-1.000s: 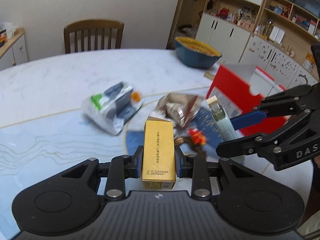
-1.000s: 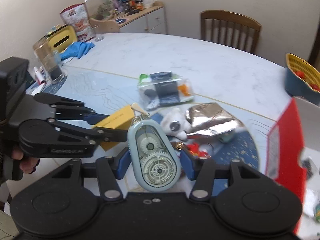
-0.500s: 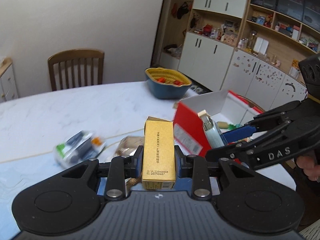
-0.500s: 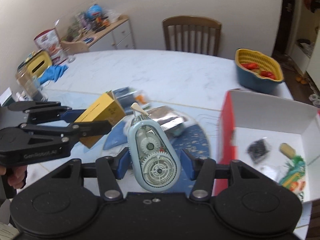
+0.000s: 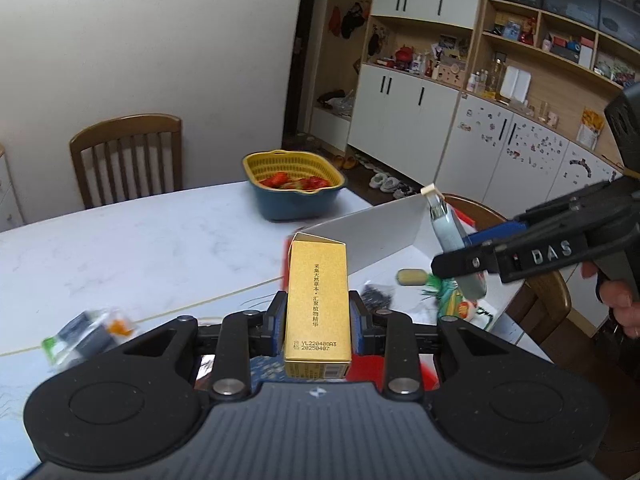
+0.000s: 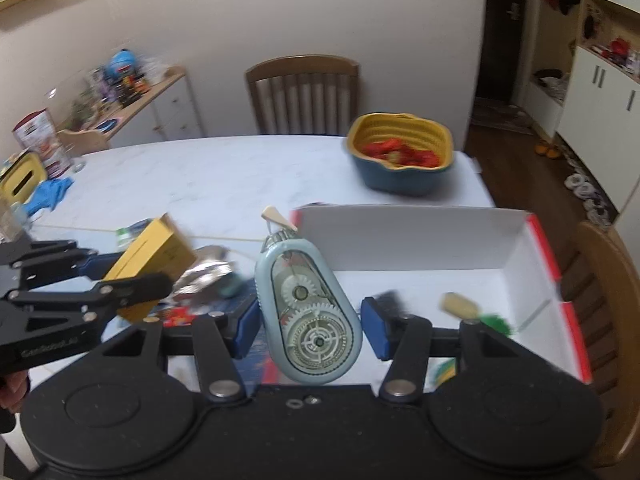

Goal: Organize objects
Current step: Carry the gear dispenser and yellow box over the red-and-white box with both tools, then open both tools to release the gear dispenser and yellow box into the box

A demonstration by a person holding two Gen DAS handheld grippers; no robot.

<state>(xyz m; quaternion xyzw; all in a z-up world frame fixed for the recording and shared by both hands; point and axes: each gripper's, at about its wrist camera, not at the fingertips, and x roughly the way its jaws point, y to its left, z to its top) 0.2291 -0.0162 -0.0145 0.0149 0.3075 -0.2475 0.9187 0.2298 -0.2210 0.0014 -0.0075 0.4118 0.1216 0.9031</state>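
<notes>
Left wrist view: gold carton [image 5: 317, 300] clamped upright in left gripper [image 5: 317, 330], jaws narrow, pads on both sides. Right wrist view: pale blue tape dispenser [image 6: 308, 312] in right gripper [image 6: 308, 320], jaws about half open; left pad touches, right pad seems just clear, so grip uncertain. Both items are held in the air near the red-and-white box [image 6: 536, 240], which holds a few small things. Step: carry to box. Next: bring each over the opening, lower, release. Pouches [image 5: 86, 334] remain on table [image 5: 160, 240].
</notes>
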